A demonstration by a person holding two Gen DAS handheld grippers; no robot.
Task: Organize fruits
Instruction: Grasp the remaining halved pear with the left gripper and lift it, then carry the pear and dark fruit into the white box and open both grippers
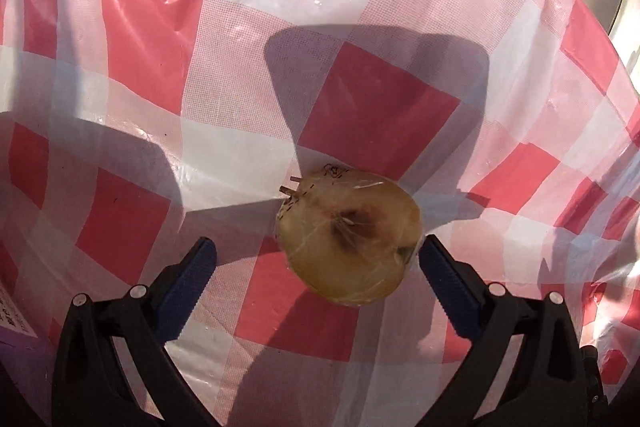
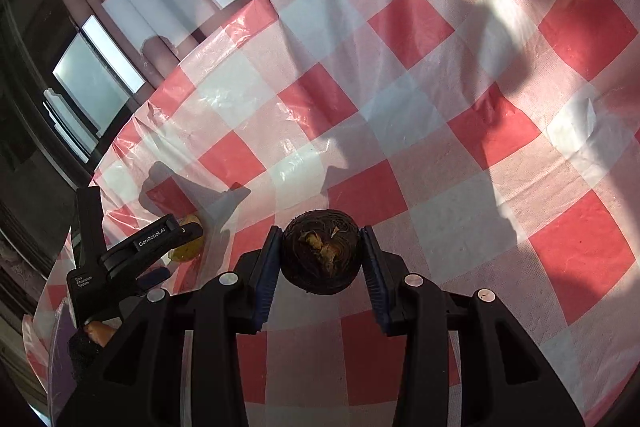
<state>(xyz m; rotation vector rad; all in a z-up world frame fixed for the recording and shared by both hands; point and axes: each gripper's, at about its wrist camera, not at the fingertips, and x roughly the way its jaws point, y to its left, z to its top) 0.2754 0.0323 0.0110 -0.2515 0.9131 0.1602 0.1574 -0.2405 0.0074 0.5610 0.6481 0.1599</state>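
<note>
A halved apple wrapped in clear film (image 1: 349, 235) lies cut face up on the red and white checked tablecloth (image 1: 376, 107). My left gripper (image 1: 318, 255) is open around it, with its right finger close to the apple's edge and its left finger well apart. In the right wrist view my right gripper (image 2: 321, 253) is shut on a dark round fruit (image 2: 320, 251) with a yellowish patch, held above the cloth. The left gripper (image 2: 132, 247) also shows at the left there, with the apple half (image 2: 185, 251) partly hidden behind it.
The round table's edge (image 2: 132, 119) curves along the left of the right wrist view, with windows (image 2: 96, 79) and curtains beyond. A purple printed item (image 1: 16, 323) lies at the left edge of the left wrist view. Strong shadows fall across the cloth.
</note>
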